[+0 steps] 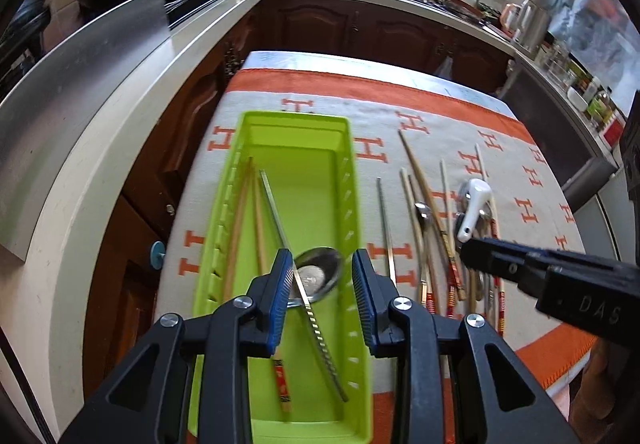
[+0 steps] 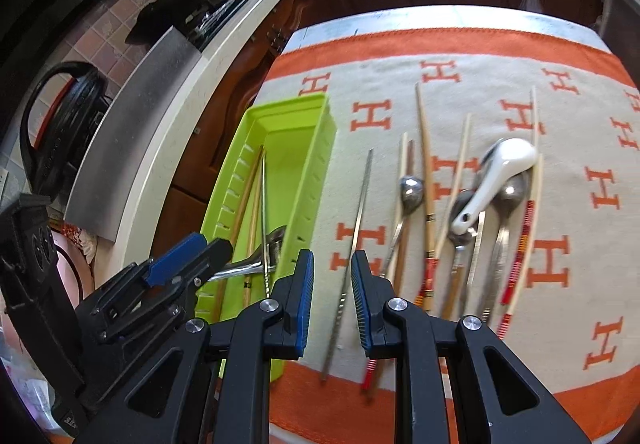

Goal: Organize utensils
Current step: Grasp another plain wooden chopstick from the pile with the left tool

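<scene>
Left hand-held gripper (image 1: pixel 322 280) hangs part-open, empty, over the slotted lime-green plastic tray (image 1: pixel 344 179). Inside lies a shiny steel spoon (image 1: pixel 320 276). Right hand-held gripper (image 2: pixel 332 284), narrowly parted, holds nothing above a slim ridged metal chopstick (image 2: pixel 356 228).

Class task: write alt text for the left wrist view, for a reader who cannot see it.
The left gripper, jaws open and holding nothing, hangs over a green tray that holds chopsticks and a metal spoon. To the right, more chopsticks and spoons lie on an orange-and-white cloth, with the right gripper entering from that side.
</scene>
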Action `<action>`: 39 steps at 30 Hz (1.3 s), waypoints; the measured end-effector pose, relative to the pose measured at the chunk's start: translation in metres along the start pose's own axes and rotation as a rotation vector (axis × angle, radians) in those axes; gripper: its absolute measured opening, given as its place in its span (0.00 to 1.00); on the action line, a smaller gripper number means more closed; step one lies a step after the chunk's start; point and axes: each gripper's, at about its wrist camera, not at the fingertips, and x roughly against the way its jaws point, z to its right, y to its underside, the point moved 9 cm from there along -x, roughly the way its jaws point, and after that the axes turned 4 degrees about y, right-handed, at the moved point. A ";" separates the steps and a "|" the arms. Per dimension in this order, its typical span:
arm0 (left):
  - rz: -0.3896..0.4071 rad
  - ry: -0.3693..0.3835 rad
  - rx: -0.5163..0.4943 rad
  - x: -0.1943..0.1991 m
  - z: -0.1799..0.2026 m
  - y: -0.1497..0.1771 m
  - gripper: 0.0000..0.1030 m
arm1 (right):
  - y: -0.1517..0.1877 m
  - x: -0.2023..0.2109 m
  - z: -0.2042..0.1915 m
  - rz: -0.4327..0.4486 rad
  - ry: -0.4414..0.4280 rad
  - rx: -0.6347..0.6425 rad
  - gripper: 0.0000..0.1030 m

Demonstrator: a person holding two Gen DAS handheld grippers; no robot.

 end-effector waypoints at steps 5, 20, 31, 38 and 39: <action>-0.001 0.003 -0.061 0.004 0.033 -0.001 0.28 | -0.006 0.037 0.040 0.087 0.036 -0.031 0.24; -0.071 0.087 -0.114 -0.029 0.108 -0.005 0.28 | -0.004 0.079 0.154 0.183 0.079 -0.164 0.35; -0.168 0.190 0.047 -0.086 0.114 0.001 0.16 | 0.001 0.056 0.187 0.163 0.084 -0.152 0.35; -0.191 0.157 0.095 -0.111 0.114 -0.001 0.11 | 0.001 0.039 0.199 0.140 0.085 -0.136 0.35; -0.191 0.145 0.097 -0.114 0.113 -0.002 0.11 | 0.001 0.037 0.200 0.137 0.084 -0.135 0.35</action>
